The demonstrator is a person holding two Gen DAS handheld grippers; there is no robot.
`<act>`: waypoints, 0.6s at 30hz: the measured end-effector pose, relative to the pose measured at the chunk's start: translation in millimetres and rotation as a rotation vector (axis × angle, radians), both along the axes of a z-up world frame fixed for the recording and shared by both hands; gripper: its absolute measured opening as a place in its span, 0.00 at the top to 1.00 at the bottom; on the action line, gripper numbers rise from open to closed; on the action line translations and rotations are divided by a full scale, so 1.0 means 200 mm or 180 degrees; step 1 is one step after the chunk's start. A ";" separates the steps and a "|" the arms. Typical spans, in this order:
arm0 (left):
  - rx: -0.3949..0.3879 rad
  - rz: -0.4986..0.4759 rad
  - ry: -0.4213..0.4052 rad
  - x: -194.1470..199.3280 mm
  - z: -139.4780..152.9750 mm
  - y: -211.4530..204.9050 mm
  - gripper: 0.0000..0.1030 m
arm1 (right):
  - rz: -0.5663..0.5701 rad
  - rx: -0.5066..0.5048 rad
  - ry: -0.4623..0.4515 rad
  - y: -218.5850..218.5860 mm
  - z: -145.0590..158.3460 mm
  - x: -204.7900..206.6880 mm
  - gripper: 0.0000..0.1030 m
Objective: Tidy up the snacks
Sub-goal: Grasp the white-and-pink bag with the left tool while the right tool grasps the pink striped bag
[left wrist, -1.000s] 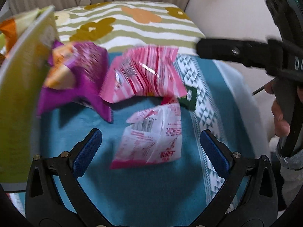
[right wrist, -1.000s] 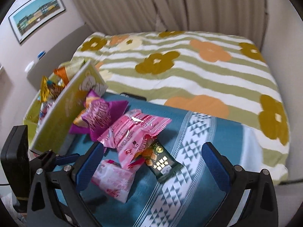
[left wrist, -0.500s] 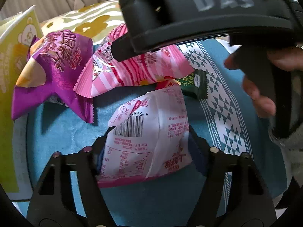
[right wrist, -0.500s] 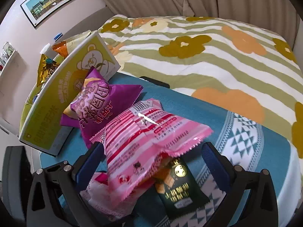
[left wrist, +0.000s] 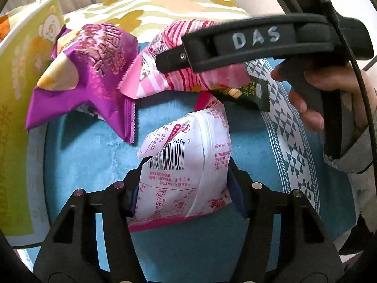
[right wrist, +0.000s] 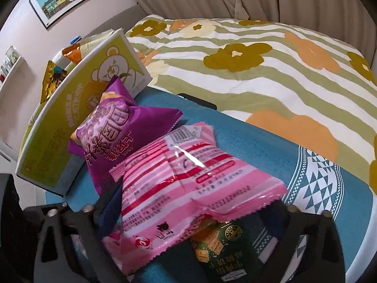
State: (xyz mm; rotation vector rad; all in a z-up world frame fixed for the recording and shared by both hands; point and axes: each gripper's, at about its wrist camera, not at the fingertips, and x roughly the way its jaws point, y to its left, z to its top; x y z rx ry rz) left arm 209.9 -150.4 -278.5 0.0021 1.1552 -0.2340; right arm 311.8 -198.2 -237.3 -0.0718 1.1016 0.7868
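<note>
My left gripper (left wrist: pixel 182 188) is shut on a white and pink snack packet (left wrist: pixel 186 165) lying on the teal mat (left wrist: pixel 94 160). My right gripper (right wrist: pixel 190 212) is shut on a pink striped snack bag (right wrist: pixel 186 179), seen in the left wrist view (left wrist: pixel 188 80) under the gripper's black arm. A purple snack bag (left wrist: pixel 94 80) lies to the left, against the yellow-green box (left wrist: pixel 16 94); it also shows in the right wrist view (right wrist: pixel 117 127). A dark green cracker packet (right wrist: pixel 228 252) lies under the pink striped bag.
The yellow-green box (right wrist: pixel 77 108) with a bear print holds orange and gold snack bags (right wrist: pixel 54 77). A bed with a striped flower cover (right wrist: pixel 259 54) lies behind the mat. A black flat object (right wrist: pixel 198 101) lies at the mat's far edge.
Both grippers moved forward and closed: the left on the white and pink packet, the right on the pink striped bag. The right gripper now reaches across the left wrist view.
</note>
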 end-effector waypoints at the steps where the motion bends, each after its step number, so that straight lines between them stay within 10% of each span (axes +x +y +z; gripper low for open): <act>1: -0.0004 0.0005 0.0008 0.00 0.00 0.01 0.46 | 0.0023 -0.0003 -0.0002 0.01 0.00 0.00 0.18; 18: -0.0056 -0.0022 -0.0076 0.01 0.25 0.04 0.48 | -0.0183 -0.0231 -0.0428 -0.05 0.32 -0.19 0.28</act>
